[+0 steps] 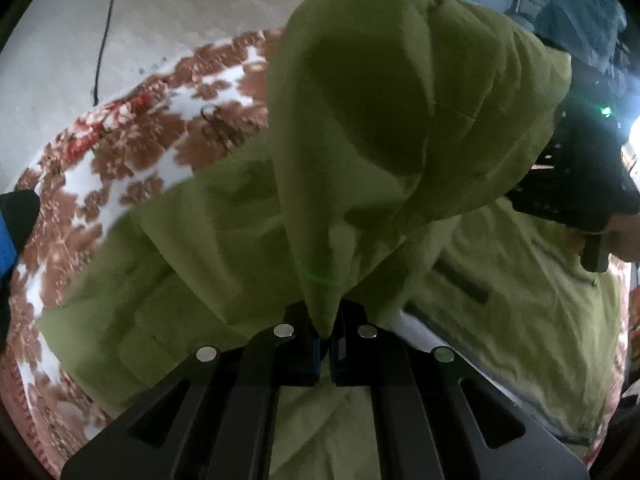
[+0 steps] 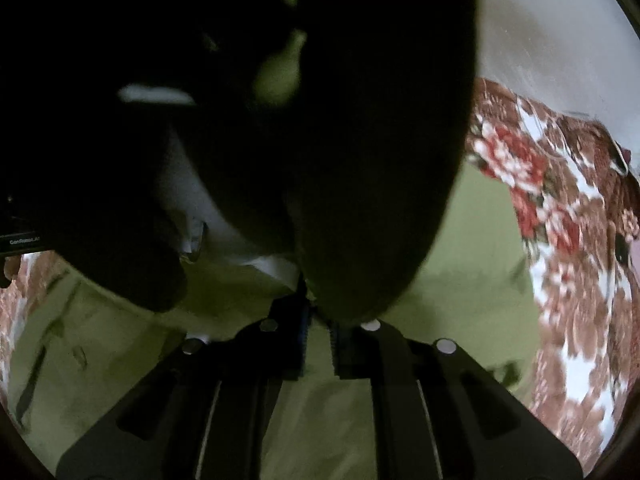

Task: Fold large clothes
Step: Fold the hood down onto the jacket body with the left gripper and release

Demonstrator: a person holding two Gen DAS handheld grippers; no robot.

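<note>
Left wrist view shows the left gripper [image 1: 325, 340] pinched on a narrow tip of an olive-green jacket [image 1: 520, 280], with the raised cloth rising from the jaws in a tall peak while the rest of the garment lies spread on a floral bedspread [image 1: 132, 148]. A dark pocket slit and a zip line show on the flat part to the right. The right gripper [image 2: 318, 334] also seems clenched on green cloth, though its own view is mostly blotted out by a dark, backlit fold hanging close to the lens, so the bite cannot be judged well.

The likeliest trouble is the slim hold on the left — so little fabric sits between the fingers that the weight of the lifted panel could pull it free mid-carry. With the right camera nearly blind, the two held points may land out of line and leave a skewed, bunched fold. Drag on the bedspread could also ruck the layer beneath.

Room to move is fair: bare pale floor [image 1: 180, 12] lies beyond the bedspread's far edge, where a black cable [image 1: 105, 32] trails — best kept clear of. On the right side the bedspread runs well past the jacket's hem, so that edge has margin. The other gripper's black body crowds the left view's right side.
</note>
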